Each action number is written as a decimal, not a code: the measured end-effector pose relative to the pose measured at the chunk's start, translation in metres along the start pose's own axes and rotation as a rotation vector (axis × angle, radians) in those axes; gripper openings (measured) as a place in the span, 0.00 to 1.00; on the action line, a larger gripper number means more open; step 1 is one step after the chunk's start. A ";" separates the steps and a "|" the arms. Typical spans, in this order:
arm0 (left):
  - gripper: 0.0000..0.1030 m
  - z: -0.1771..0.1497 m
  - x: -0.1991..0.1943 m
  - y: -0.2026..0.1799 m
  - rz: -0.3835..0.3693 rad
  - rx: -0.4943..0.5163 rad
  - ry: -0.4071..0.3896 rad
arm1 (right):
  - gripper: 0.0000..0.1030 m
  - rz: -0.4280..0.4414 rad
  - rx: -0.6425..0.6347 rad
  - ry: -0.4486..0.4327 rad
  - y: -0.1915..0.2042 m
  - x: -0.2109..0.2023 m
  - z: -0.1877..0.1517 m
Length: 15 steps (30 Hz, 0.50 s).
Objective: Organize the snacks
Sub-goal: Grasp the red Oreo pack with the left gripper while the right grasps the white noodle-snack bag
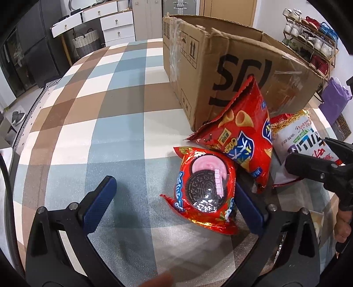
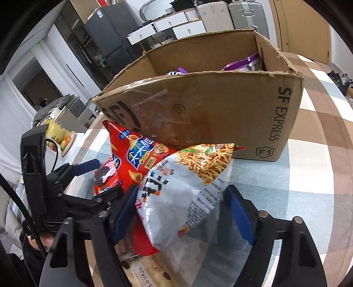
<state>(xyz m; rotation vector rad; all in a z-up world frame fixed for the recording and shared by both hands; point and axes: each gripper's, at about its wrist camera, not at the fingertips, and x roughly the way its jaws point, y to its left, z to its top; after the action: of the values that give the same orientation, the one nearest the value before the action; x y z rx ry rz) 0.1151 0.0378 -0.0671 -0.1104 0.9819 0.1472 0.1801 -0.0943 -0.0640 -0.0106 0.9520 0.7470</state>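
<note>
A red Oreo packet (image 1: pixel 206 189) lies on the checked tablecloth between my left gripper's fingers. My left gripper (image 1: pixel 174 196) is open, its right pad beside the packet. A red cone-snack bag (image 1: pixel 240 132) leans on the cardboard box (image 1: pixel 198 64). A white noodle-snack bag (image 2: pixel 187 187) sits between the fingers of my right gripper (image 2: pixel 183 212), which is open around it. The cone-snack bag (image 2: pixel 136 159), the Oreo packet (image 2: pixel 106 174) and the box (image 2: pixel 209 110) also show in the right wrist view. The left gripper (image 2: pixel 88 176) appears there too.
The box holds purple packets (image 2: pixel 240 64). A beige biscuit packet (image 2: pixel 145 271) lies under the right gripper. A plate of fruit (image 2: pixel 66 141) stands at the table's far left. Drawers (image 1: pixel 114 19) and a shoe rack (image 1: pixel 308 37) stand behind the table.
</note>
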 end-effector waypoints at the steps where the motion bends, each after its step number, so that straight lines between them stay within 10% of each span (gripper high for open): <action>1: 0.98 -0.001 -0.001 0.000 -0.001 0.000 -0.001 | 0.71 0.005 0.000 -0.001 0.001 -0.001 -0.001; 11: 0.40 -0.007 -0.017 0.002 -0.078 0.017 -0.059 | 0.61 0.027 -0.002 -0.021 0.001 -0.010 -0.007; 15: 0.40 -0.009 -0.021 0.010 -0.124 -0.031 -0.062 | 0.59 0.026 -0.008 -0.032 0.000 -0.015 -0.011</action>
<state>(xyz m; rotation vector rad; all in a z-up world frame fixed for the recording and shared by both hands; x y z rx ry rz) 0.0949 0.0451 -0.0550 -0.1932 0.9085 0.0520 0.1667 -0.1061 -0.0595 0.0072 0.9201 0.7727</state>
